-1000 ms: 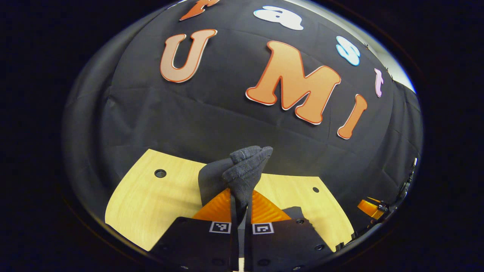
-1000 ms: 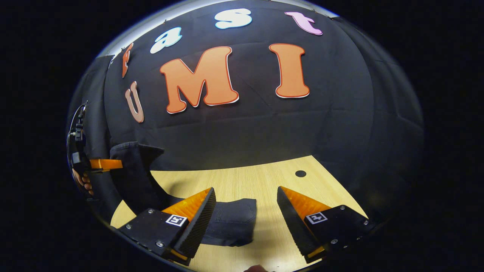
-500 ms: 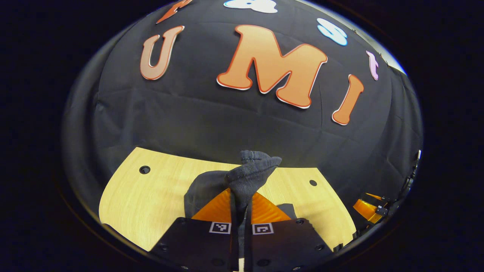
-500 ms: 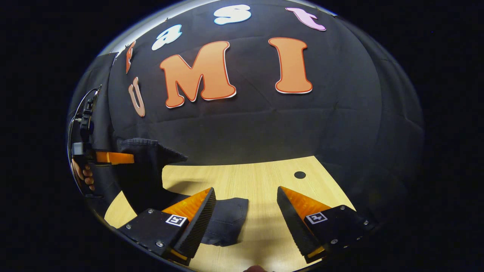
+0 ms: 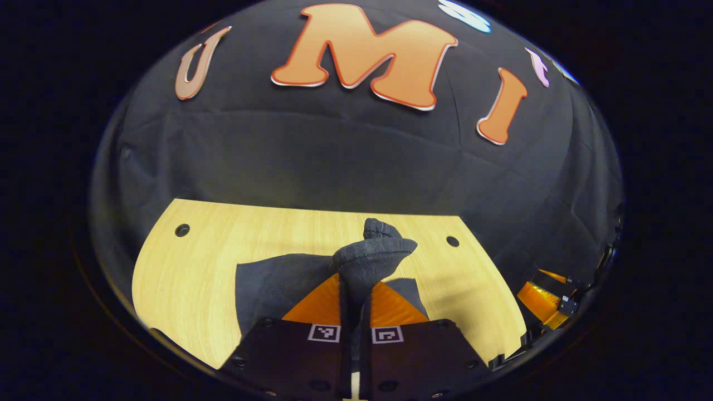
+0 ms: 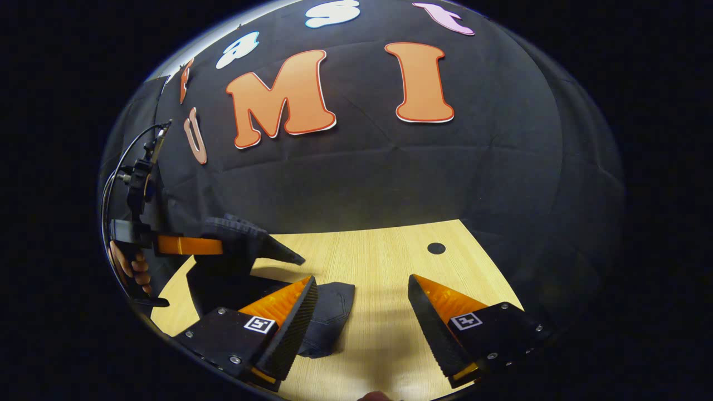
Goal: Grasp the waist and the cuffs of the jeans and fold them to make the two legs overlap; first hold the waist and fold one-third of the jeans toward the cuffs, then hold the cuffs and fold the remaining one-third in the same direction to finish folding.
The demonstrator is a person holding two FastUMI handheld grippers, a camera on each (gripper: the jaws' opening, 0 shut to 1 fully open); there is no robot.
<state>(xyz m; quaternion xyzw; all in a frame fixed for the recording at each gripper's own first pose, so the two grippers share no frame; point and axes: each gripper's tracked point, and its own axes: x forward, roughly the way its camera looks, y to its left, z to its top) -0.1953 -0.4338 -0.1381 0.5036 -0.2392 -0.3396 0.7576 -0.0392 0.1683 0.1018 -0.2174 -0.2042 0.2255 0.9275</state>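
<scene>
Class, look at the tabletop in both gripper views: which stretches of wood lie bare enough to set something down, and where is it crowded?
Bare wood lies between the jeans and the booth wall, around the two holes, and between the open right gripper fingers. The table is crowded where the left gripper pinches the lifted denim.

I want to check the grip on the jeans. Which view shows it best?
The left gripper view: the jeans bunch up between its closed jaws. The right gripper view shows the left gripper side-on and far off, with denim hanging from it.
</scene>
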